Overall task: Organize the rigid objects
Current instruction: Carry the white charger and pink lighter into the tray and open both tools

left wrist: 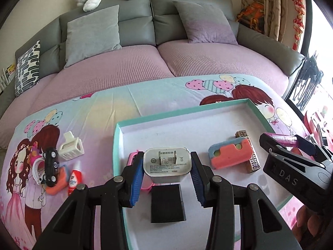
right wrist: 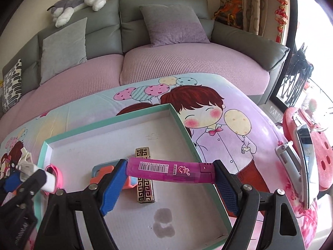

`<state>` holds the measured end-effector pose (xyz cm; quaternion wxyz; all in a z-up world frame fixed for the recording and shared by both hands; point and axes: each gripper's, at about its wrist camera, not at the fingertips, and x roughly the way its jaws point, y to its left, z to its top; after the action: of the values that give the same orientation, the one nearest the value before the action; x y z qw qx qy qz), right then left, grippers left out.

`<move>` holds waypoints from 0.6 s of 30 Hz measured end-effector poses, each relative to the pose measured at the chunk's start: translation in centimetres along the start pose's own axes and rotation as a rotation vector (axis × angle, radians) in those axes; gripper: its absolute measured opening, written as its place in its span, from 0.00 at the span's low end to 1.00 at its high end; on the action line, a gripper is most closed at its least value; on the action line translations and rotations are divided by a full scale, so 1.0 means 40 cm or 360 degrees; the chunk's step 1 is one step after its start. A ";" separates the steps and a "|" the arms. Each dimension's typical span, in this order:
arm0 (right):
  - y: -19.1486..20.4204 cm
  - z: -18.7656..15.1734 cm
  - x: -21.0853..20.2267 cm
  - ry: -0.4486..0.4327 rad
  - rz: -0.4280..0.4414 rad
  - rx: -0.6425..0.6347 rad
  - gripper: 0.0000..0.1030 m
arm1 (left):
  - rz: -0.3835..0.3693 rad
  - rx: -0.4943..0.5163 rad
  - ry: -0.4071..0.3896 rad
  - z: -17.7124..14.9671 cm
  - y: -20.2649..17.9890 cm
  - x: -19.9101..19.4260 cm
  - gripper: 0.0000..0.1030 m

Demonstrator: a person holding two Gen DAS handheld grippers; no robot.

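Between the blue pads of the left gripper sits a white charger, clamped prongs-up over the near end of the teal-rimmed tray. Right of it, the right gripper squeezes a purple lighter endwise above the tray's orange sponge and patterned gold box.

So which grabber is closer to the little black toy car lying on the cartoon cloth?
Left. The left gripper, holding the white charger over the tray, sits just right of the black toy car. The right gripper is further right, across the tray.
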<state>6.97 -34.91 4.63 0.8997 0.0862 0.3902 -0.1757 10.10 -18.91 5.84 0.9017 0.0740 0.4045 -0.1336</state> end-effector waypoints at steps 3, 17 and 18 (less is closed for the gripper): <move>0.012 -0.002 0.002 0.0028 0.0024 -0.0064 0.81 | -0.0004 -0.0031 0.0028 -0.005 -0.002 0.024 0.43; 0.037 -0.033 0.036 0.0236 0.0077 -0.0252 0.81 | 0.0078 -0.0031 0.0094 -0.016 -0.011 0.068 0.43; 0.039 -0.036 0.039 0.0247 0.0066 -0.0269 0.81 | 0.0080 -0.0028 0.0094 -0.017 -0.012 0.068 0.43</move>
<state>7.60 -33.45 2.55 0.8743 0.0314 0.4702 -0.1163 11.22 -19.71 3.35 0.8931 0.0802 0.4301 -0.1051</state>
